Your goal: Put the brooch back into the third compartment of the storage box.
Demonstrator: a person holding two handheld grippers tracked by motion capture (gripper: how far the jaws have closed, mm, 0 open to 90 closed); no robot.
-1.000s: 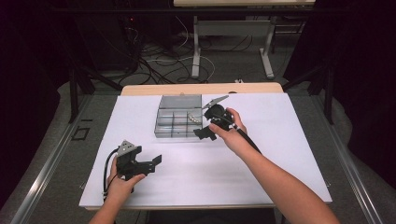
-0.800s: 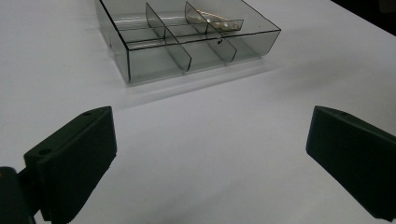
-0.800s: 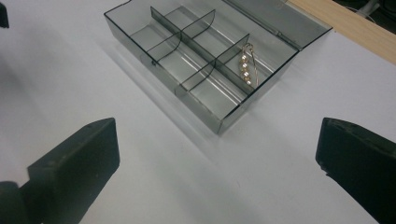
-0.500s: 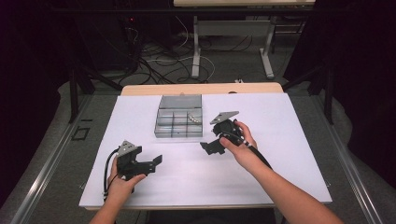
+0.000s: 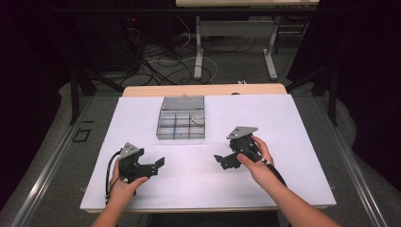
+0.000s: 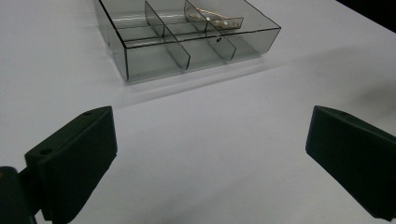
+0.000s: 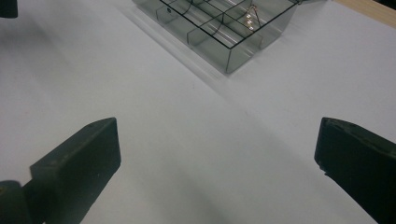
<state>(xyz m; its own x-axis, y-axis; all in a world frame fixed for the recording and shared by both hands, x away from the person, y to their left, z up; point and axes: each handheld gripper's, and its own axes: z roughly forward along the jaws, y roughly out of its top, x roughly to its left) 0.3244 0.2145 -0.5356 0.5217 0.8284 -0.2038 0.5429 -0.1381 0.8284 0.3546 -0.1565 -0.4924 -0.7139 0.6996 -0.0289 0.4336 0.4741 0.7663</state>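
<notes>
The right hand-held gripper has withdrawn from the organizer box.

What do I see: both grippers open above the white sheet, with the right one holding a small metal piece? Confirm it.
Not quite. The right gripper holds nothing: in the right gripper view its jaws stand wide apart over bare white sheet. The small metal pieces lie in the compartment box. The left gripper is open too.

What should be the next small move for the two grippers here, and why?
Probably a rest, or a reach back to the clear compartment box. The right gripper and the left gripper both sit low over the white table cover, apart from the box, jaws wide open and holding nothing. Some small shiny pieces already lie in one compartment, and no loose piece shows on the cover.
</notes>
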